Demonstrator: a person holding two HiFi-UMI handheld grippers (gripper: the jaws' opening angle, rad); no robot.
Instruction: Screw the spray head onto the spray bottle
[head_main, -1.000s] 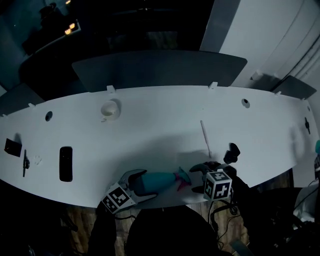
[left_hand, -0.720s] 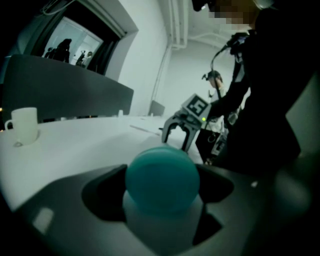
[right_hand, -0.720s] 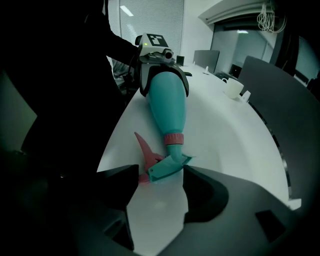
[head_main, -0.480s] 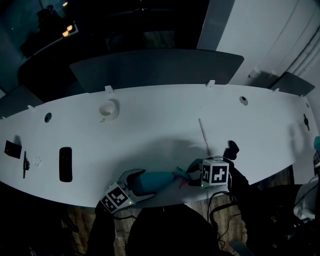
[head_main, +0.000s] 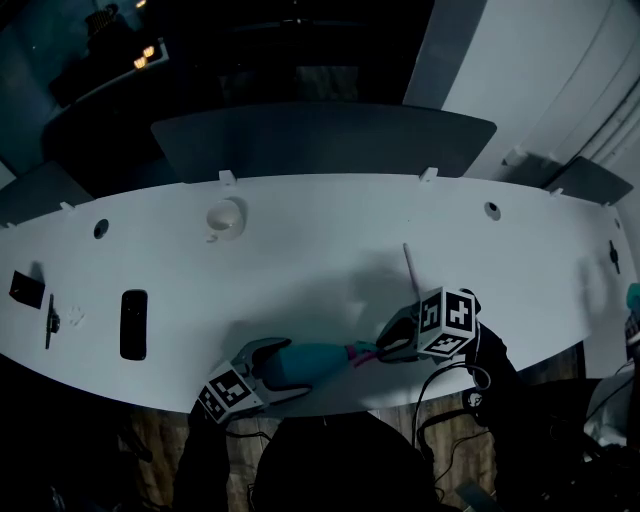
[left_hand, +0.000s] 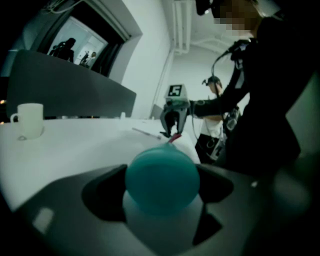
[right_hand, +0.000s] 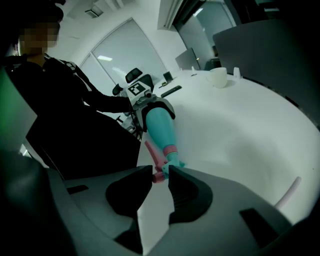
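A teal spray bottle (head_main: 315, 362) lies level near the table's front edge, its base toward my left gripper (head_main: 275, 365), which is shut on its body. From the left gripper view I see only the bottle's round bottom (left_hand: 162, 177) between the jaws. The pink and teal spray head (head_main: 362, 352) sits at the bottle's neck. My right gripper (head_main: 385, 350) has just been closing, and its pads now press on the pink part of the spray head (right_hand: 159, 172). The bottle (right_hand: 161, 127) runs away from it toward the left gripper (right_hand: 145, 102).
A white mug (head_main: 222, 218) stands at the back left. A thin white tube (head_main: 411, 268) lies just beyond the right gripper. A black slab (head_main: 132, 324) and small dark items (head_main: 24, 290) lie at the far left. A grey partition (head_main: 320, 135) borders the table's far side.
The right gripper lifted, rolled and moved in from the table edge to the spray head, and its jaws narrowed onto it. The left gripper and bottle stayed put.
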